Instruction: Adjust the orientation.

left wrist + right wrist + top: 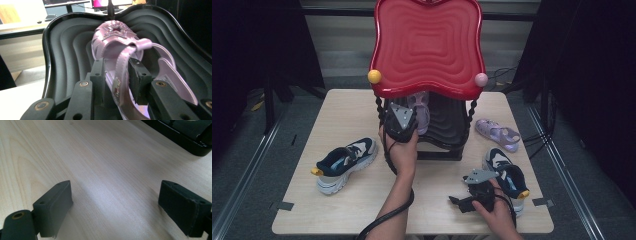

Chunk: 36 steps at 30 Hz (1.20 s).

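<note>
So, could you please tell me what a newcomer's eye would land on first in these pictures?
First, the glossy red wavy-edged tray top of the two-tier stand at the table's far middle. Beneath it, on the black ribbed lower tray, lies a lilac strappy plastic sandal whose strap runs between the left gripper's jaws. A navy and white sneaker sits at the wooden table's left.

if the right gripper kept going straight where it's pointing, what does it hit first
Probably the black base of the stand. The right gripper, jaws open and empty, points low across bare table toward it; depth is hard to judge.
</note>
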{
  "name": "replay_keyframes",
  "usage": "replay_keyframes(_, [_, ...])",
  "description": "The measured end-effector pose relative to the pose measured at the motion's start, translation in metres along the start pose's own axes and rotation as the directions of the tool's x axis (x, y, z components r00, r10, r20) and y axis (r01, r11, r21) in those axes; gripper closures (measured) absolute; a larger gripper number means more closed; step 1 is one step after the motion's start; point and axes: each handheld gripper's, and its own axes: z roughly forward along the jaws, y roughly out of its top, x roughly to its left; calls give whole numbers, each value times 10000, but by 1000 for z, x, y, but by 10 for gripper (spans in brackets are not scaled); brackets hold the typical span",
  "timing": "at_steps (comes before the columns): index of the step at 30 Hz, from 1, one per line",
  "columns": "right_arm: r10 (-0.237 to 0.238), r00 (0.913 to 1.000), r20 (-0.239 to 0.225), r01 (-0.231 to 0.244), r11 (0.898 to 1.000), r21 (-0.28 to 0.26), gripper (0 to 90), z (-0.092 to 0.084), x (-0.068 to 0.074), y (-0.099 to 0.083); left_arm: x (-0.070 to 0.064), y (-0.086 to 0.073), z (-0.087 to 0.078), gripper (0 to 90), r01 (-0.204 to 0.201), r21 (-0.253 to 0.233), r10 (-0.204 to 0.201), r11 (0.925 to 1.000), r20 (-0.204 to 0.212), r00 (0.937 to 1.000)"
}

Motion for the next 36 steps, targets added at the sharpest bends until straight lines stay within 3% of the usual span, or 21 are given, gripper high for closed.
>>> replay_keyframes(11, [-2, 10000, 1, 2, 10000, 0, 111, 0, 0, 0, 3, 0, -14, 647, -158, 269, 145, 9995, 465, 9988])
replay_keyframes(16, [-1, 10000, 0, 1, 10000, -2, 111, 0, 0, 0, 6, 1, -19, 636, 68, 375, -99, 9993, 822, 9966])
replay_keyframes(25, [-2, 10000, 0, 2, 10000, 0, 111, 0, 0, 0, 12, 2, -29, 589, 151, 879, -292, 9960, 1614, 9865])
replay_keyframes(30, [4, 10000, -1, -4, 10000, 0, 111, 0, 0, 0, 16, -1, -34, 559, 420, 999, -628, 9941, 2149, 9746])
replay_keyframes(32, [3, 10000, 0, -3, 10000, 1, 111, 0, 0, 0, 16, -1, -37, 543, 195, 1145, -454, 9932, 2280, 9726])
replay_keyframes(36, [4, 10000, -1, -4, 10000, 1, 111, 0, 0, 0, 19, -3, -41, 521, 256, 1221, -550, 9922, 2443, 9681])
